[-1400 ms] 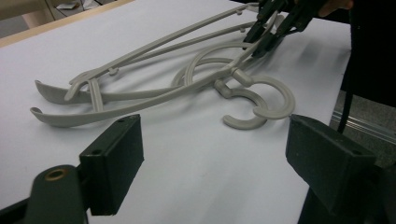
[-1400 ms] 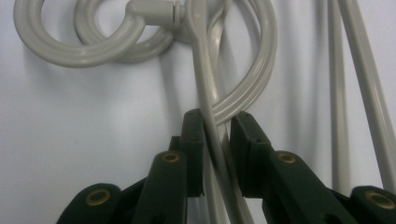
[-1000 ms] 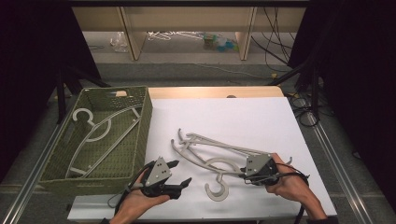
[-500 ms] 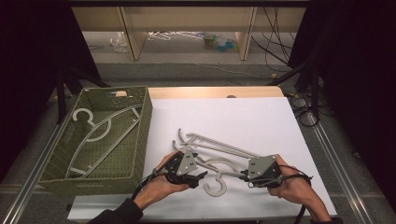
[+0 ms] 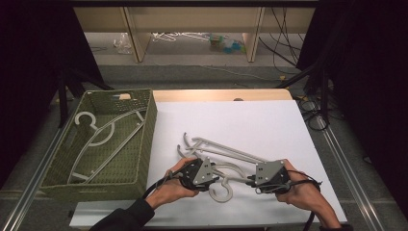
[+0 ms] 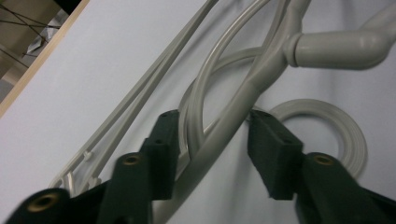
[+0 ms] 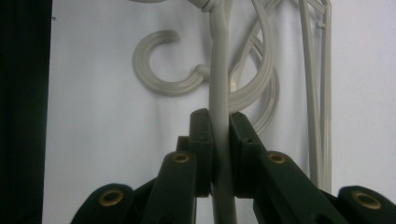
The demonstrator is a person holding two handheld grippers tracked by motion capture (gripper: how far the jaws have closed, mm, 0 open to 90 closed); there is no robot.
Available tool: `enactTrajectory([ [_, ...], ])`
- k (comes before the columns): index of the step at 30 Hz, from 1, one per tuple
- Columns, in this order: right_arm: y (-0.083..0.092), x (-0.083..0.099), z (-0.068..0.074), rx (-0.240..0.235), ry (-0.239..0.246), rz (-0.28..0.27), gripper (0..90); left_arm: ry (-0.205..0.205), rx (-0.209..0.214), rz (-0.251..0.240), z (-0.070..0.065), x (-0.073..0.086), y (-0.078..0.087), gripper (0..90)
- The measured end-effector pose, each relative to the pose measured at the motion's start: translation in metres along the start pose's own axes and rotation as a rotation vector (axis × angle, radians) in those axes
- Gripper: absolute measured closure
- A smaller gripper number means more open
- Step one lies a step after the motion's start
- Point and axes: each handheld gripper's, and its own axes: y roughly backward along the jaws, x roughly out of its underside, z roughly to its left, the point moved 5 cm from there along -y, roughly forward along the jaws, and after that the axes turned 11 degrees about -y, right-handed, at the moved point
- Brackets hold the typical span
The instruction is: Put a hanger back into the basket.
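Your right hand-held gripper (image 5: 253,183) is clenched on one arm of the top hanger (image 7: 219,70); in the right gripper view both pads press that grey bar from either side. Your left hand-held gripper (image 5: 208,177) straddles the same hanger's other arm, jaws just closing in. In the left gripper view the bar (image 6: 233,121) lies between the pads: the left pad (image 6: 163,149) is against it, the right pad (image 6: 273,154) just beside it, so no grip yet.

The hanger lies on the white counter (image 5: 240,120) at about 6 o'clock, its hook (image 5: 222,190) between your two grippers, on top of a loose pile of other hangers (image 5: 226,150) that runs off toward 11 o'clock. At 9 o'clock the green basket (image 5: 144,144) holds one more hanger (image 5: 98,137).
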Motion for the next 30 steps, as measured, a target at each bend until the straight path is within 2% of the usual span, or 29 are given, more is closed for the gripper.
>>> enactTrajectory([
  [1, 0.0, 0.0, -0.001, 0.007, 0.004, -0.006, 81.9, -0.015, 0.007, 0.005, 0.001, 0.0, 0.0, 61.3],
  [2, 0.001, 0.0, -0.001, 0.01, 0.007, -0.008, 81.9, -0.044, 0.015, 0.012, 0.003, -0.001, 0.001, 62.5],
  [3, 0.001, -0.001, -0.001, 0.007, 0.009, -0.005, 81.9, -0.071, 0.004, 0.007, 0.004, -0.002, 0.001, 64.0],
  [4, 0.002, -0.001, -0.001, 0.009, 0.007, -0.006, 81.8, -0.074, 0.013, 0.009, 0.004, -0.002, 0.001, 64.8],
  [6, 0.002, 0.0, -0.002, 0.01, 0.005, -0.01, 81.7, -0.127, 0.017, 0.016, 0.007, -0.004, 0.003, 66.3],
  [7, 0.002, 0.0, -0.002, 0.01, 0.005, -0.01, 81.7, -0.127, 0.017, 0.016, 0.007, -0.004, 0.003, 67.7],
  [9, 0.003, -0.002, -0.006, 0.027, -0.009, -0.036, 80.2, -0.173, 0.0, 0.02, 0.013, -0.008, 0.006, 68.7],
  [11, 0.004, -0.003, -0.009, 0.053, -0.028, -0.049, 79.1, -0.189, -0.018, 0.014, 0.016, -0.01, 0.007, 69.2],
  [13, 0.004, -0.003, -0.013, 0.09, -0.046, -0.061, 74.9, -0.224, -0.032, 0.017, 0.021, -0.015, 0.009, 71.0],
  [15, 0.005, -0.003, -0.016, 0.123, -0.053, -0.072, 71.4, -0.236, -0.044, 0.009, 0.024, -0.018, 0.011, 72.4],
  [16, 0.006, -0.003, -0.017, 0.134, -0.075, -0.078, 67.0, -0.239, -0.046, 0.009, 0.027, -0.021, 0.013, 73.6],
  [17, 0.007, -0.005, -0.021, 0.169, -0.089, -0.114, 62.3, -0.249, -0.048, 0.015, 0.031, -0.022, 0.015, 74.9],
  [19, 0.012, -0.007, -0.025, 0.208, -0.121, -0.154, 57.7, -0.23, -0.044, 0.023, 0.036, -0.023, 0.016, 76.8],
  [20, 0.012, -0.007, -0.025, 0.208, -0.121, -0.154, 57.7, -0.23, -0.044, 0.023, 0.036, -0.023, 0.016, 77.1],
  [21, 0.021, -0.011, -0.03, 0.246, -0.183, -0.216, 55.3, -0.168, -0.033, 0.026, 0.042, -0.022, 0.017, 77.2],
  [24, 0.028, -0.013, -0.033, 0.25, -0.238, -0.273, 51.8, -0.065, 0.003, 0.03, 0.046, -0.019, 0.017, 77.5],
  [25, 0.029, -0.013, -0.033, 0.25, -0.256, -0.274, 51.4, -0.019, 0.009, 0.032, 0.047, -0.019, 0.018, 77.3],
  [26, 0.028, -0.012, -0.033, 0.259, -0.254, -0.276, 51.1, 0.026, 0.024, 0.031, 0.049, -0.019, 0.02, 77.3],
  [27, 0.028, -0.012, -0.033, 0.262, -0.266, -0.277, 50.6, 0.059, 0.027, 0.03, 0.05, -0.02, 0.021, 77.5],
  [28, 0.028, -0.012, -0.033, 0.262, -0.266, -0.277, 50.6, 0.059, 0.027, 0.03, 0.05, -0.02, 0.021, 78.3],
  [30, 0.026, -0.012, -0.032, 0.249, -0.279, -0.279, 50.4, 0.16, 0.026, 0.034, 0.055, -0.018, 0.026, 78.9],
])
